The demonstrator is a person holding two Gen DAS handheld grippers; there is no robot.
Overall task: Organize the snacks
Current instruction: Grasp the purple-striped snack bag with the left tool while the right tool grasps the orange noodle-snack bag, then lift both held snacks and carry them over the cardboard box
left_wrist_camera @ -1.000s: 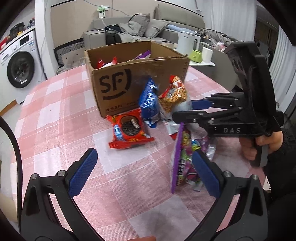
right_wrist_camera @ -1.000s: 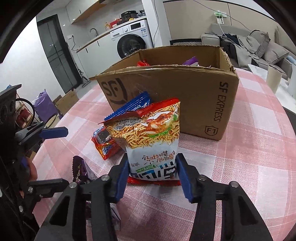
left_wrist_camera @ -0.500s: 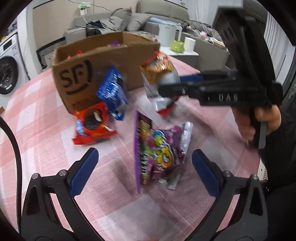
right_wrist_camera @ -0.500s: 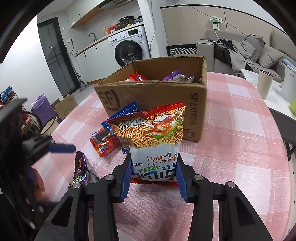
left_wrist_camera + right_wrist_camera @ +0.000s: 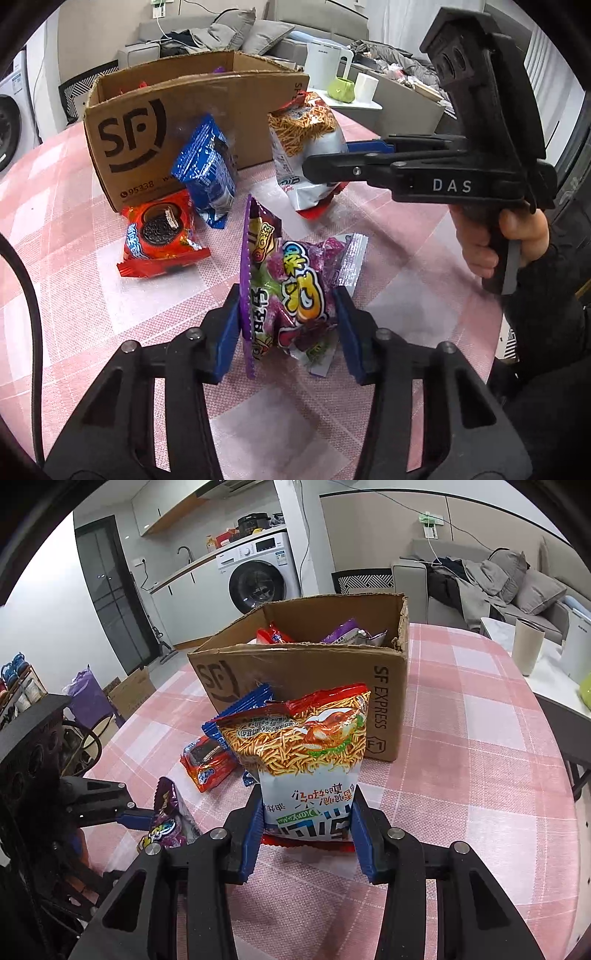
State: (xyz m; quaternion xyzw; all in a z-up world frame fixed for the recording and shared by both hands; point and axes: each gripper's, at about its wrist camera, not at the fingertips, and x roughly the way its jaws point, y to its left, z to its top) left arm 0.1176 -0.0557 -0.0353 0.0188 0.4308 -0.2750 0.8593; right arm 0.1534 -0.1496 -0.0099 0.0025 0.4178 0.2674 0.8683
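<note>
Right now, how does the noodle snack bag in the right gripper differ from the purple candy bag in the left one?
The noodle snack bag is orange and white with a red rim; the purple candy bag is purple with bright lettering. The noodle snack bag stands upright and puffed, while the candy bag looks crumpled and edge-on. The right gripper is shut on the noodle bag; the left gripper's jaws have just closed around the candy bag. Both sit outside the cardboard box.
</note>
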